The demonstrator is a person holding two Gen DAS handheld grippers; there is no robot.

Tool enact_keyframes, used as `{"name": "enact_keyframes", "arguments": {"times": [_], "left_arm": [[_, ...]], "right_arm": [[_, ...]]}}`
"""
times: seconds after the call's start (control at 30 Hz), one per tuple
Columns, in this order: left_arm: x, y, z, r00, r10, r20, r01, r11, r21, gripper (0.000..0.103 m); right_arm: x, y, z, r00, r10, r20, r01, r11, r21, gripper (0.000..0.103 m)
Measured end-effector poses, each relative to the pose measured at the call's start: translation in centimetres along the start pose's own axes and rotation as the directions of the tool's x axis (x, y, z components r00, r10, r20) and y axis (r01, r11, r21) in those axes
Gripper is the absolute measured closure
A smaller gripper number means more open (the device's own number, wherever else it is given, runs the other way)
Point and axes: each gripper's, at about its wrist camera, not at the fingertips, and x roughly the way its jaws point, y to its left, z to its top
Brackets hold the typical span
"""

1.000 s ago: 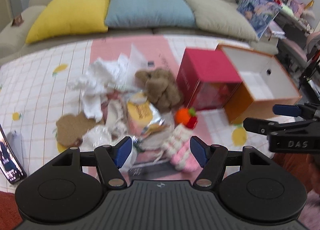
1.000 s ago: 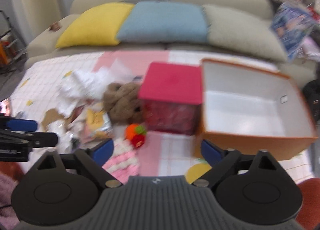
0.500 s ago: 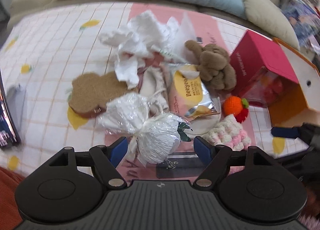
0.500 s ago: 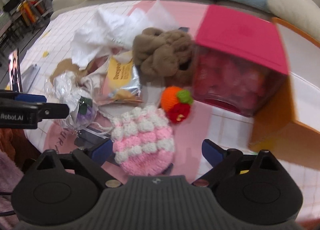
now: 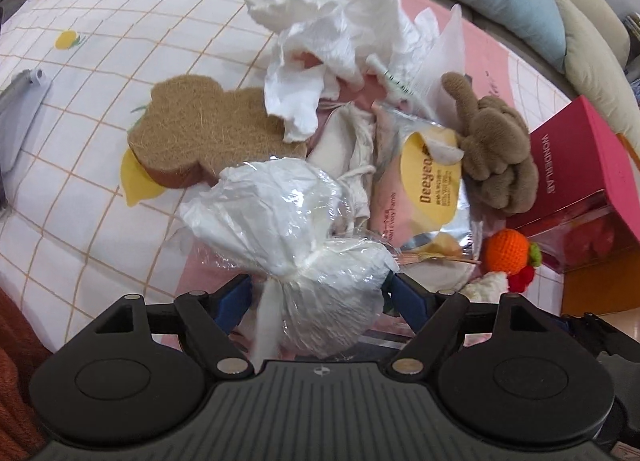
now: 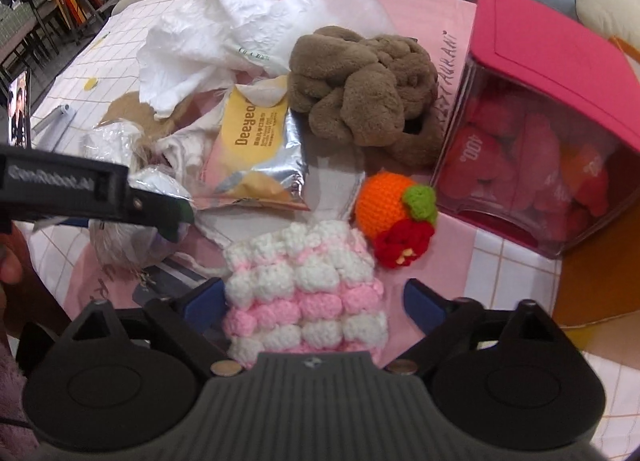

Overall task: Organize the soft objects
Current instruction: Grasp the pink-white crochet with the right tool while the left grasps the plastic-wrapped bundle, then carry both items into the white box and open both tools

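At the lower middle of the left wrist view, a crinkly clear-wrapped white bundle [image 5: 316, 261] sits between the opening left gripper [image 5: 316, 295], blue pads not pressing. At the bottom centre of the right view, a bumpy pink-and-white knitted pouch [image 6: 308, 293] lies between the closing right gripper [image 6: 316, 301]; its near end is hidden, and pad contact is unclear.

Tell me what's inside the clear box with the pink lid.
Through the clear front of the box, under its pink lid, red heart-shaped soft pieces show, some with lettering. How many there are, and what sits behind them, is hidden.
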Motion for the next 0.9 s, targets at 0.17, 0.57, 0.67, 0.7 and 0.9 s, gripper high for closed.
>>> {"name": "enact_keyframes", "arguments": {"times": [0.17, 0.57, 0.67, 0.7, 0.9], "left_arm": [[0.3, -0.1, -0.4, 1.0, 0.002, -0.008, -0.001, 1.0, 0.023, 0.028], [-1.8, -0.4, -1.3, 1.0, -0.027, 0.008, 0.026, 0.994, 0.109, 0.044], [-3.2, -0.8, -1.6, 0.998, -0.056, 0.02, 0.053, 0.989, 0.14, 0.045], [-3.8, -0.9, -1.7, 0.998, -0.064, 0.025, 0.06, 0.987, 0.152, 0.045], [-7.0, -2.8, -2.1, 0.993, -0.105, 0.047, 0.09, 0.965, 0.248, 0.045]], "right_arm": [[-0.2, 0.3, -0.2, 1.0, 0.007, 0.004, -0.007, 1.0, -0.017, 0.029], [-2.2, 0.8, -1.1, 0.999, 0.002, 0.053, 0.002, 0.998, -0.066, 0.062], [-3.5, 0.4, -1.1, 0.997, 0.024, 0.074, -0.021, 0.999, -0.035, 0.063], [-4.0, 0.4, -1.1, 0.996, 0.025, 0.08, -0.023, 0.999, -0.026, 0.063], [-8.3, -0.2, -1.0, 0.988, 0.027, 0.151, -0.029, 1.0, 0.01, 0.063]]}}
